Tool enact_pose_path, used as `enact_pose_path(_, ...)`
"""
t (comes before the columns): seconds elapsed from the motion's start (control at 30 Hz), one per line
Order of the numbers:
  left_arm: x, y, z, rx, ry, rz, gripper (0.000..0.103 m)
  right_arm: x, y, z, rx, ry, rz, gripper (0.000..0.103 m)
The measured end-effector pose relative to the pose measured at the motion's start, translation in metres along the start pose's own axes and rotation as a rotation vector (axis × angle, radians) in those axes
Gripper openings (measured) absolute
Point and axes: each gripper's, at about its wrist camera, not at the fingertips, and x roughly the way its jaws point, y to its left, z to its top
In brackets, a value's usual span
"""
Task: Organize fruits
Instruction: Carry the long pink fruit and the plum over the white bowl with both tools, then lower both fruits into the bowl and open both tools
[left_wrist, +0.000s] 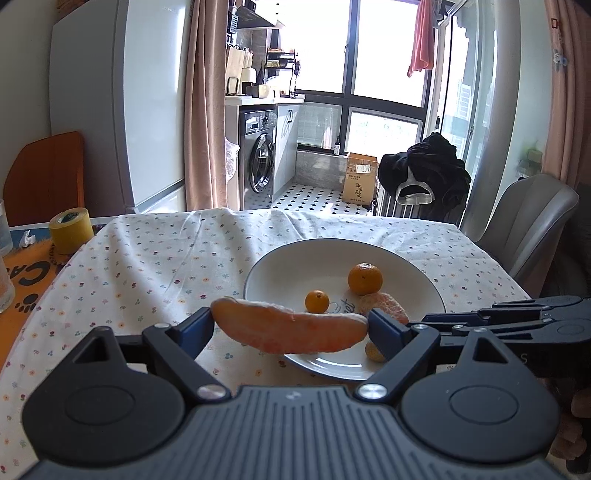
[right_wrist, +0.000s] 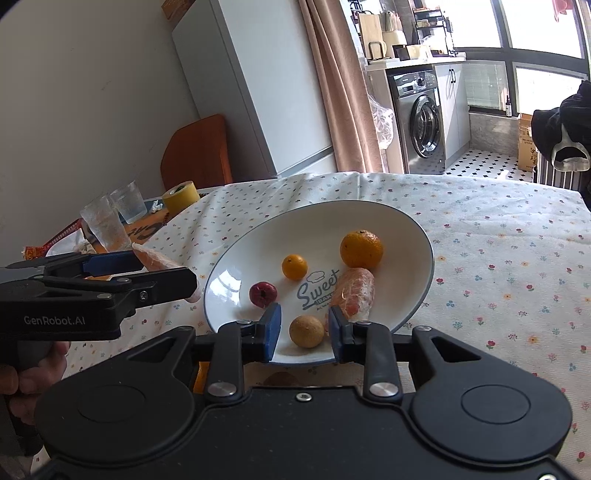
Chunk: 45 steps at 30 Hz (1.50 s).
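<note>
My left gripper (left_wrist: 291, 326) is shut on a peeled pinkish citrus segment (left_wrist: 295, 334), held lengthwise above the near left rim of the white plate (left_wrist: 280, 258). In the right wrist view that segment (right_wrist: 155, 258) sticks out of the left gripper (right_wrist: 162, 275), left of the plate (right_wrist: 388, 229). On the plate lie a large mandarin (right_wrist: 361, 248), a small orange (right_wrist: 294, 266), a small red fruit (right_wrist: 262, 294), another peeled segment (right_wrist: 354, 291) and a round brown fruit (right_wrist: 306, 331). My right gripper (right_wrist: 304, 332) is open, its blue pads on either side of the brown fruit.
A floral cloth (left_wrist: 147, 266) covers the table. A yellow tape roll (right_wrist: 181, 197) and two glasses (right_wrist: 105, 225) stand at the left end. A grey chair (left_wrist: 524, 229) is at the far right corner, a wooden chair (left_wrist: 44, 173) at the left. A hand (right_wrist: 33, 376) holds the left gripper's handle.
</note>
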Motion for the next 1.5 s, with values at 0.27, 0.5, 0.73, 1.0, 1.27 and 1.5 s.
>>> enact_pose_path(0.27,0.017,-0.012,0.005,0.008,0.016,-0.032,0.089,-0.009,-0.016,-0.004,0.028,-0.007,-0.037,0.030)
enact_pose_path(0.5,0.038,-0.017,0.010,0.016,0.051,-0.051,0.089,-0.022,-0.026,-0.004,0.053,-0.035,-0.078,0.036)
enact_pose_path(0.73,0.045,-0.009,0.009,-0.023,0.092,-0.049,0.089,-0.023,-0.034,-0.009,0.075,-0.024,-0.107,0.036)
enact_pose_path(1.0,0.036,-0.010,0.018,-0.015,0.044,-0.055,0.091,-0.025,-0.029,-0.013,0.080,-0.025,-0.099,0.037)
enact_pose_path(1.27,0.022,-0.007,0.016,-0.010,0.048,-0.028,0.091,-0.037,-0.026,-0.017,0.087,-0.036,-0.101,0.039)
enact_pose_path(1.5,0.007,-0.005,0.008,0.006,0.076,-0.010,0.096,-0.045,-0.017,-0.021,0.082,-0.050,-0.089,0.047)
